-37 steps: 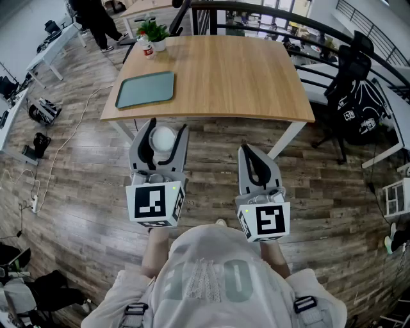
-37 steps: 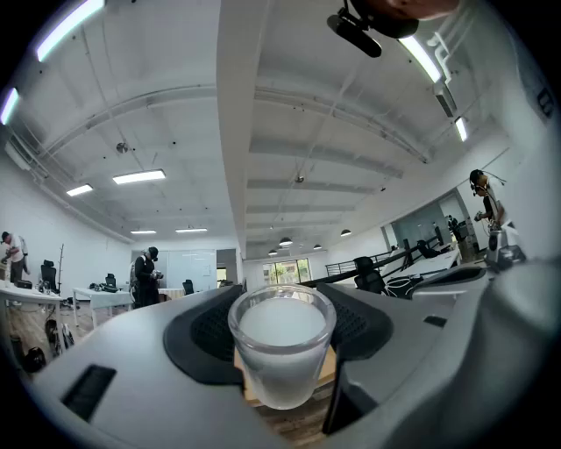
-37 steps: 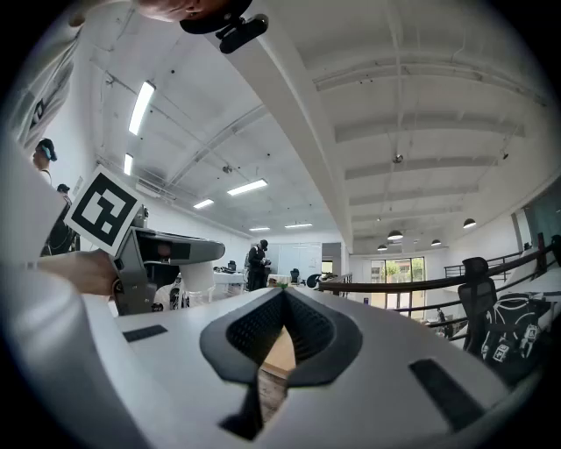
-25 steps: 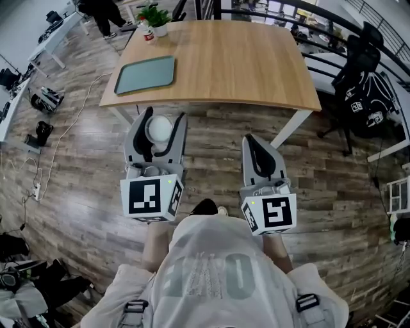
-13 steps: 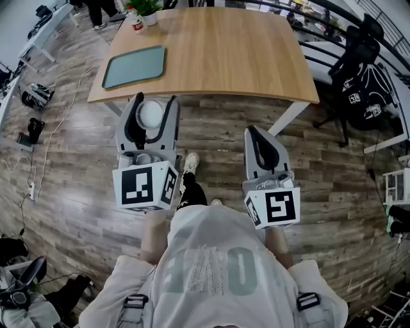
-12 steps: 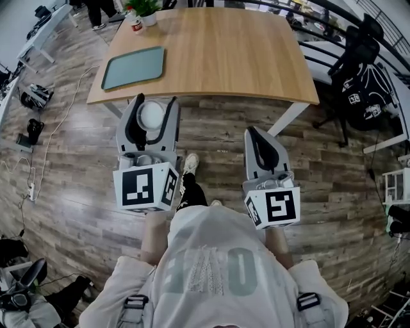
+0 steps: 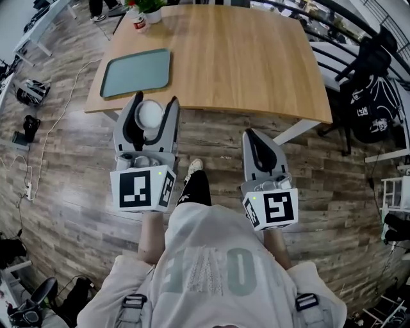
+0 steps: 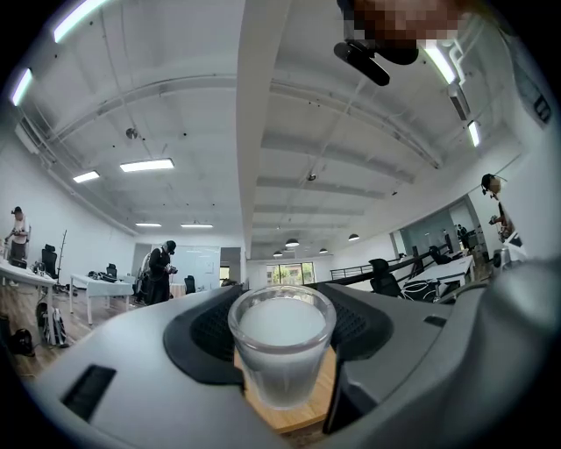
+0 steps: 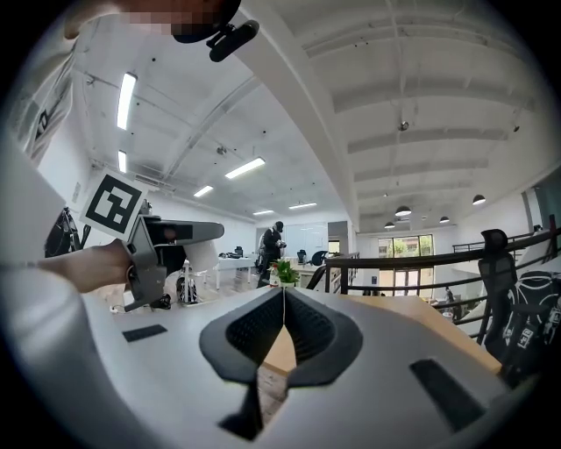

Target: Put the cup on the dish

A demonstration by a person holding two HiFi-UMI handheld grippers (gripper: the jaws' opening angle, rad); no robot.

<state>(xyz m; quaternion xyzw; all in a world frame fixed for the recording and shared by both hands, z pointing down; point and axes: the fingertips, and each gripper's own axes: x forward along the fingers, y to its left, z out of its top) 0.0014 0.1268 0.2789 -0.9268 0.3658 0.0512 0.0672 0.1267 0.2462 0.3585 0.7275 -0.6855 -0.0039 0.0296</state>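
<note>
My left gripper (image 7: 150, 107) is shut on a small frosted glass cup (image 7: 150, 115), held upright in front of the table's near edge; the left gripper view shows the cup (image 8: 280, 346) pinched between both jaws. The dish is a flat grey-green tray (image 7: 135, 72) lying on the wooden table (image 7: 243, 57) at its near left, just beyond the cup. My right gripper (image 7: 251, 136) hangs over the floor to the right, jaws pressed together with nothing between them; the right gripper view shows its tips (image 9: 282, 294) meeting.
A potted plant (image 7: 147, 8) and a small red can (image 7: 136, 24) stand at the table's far left corner. A black office chair (image 7: 371, 96) is at the right. A cable (image 7: 57, 122) and bags lie on the floor at left. A person stands far off (image 8: 161, 272).
The table has drawn nearer in the head view and both grippers have closed in on its near edge. The cup stays held in the left gripper; the right stays shut.
</note>
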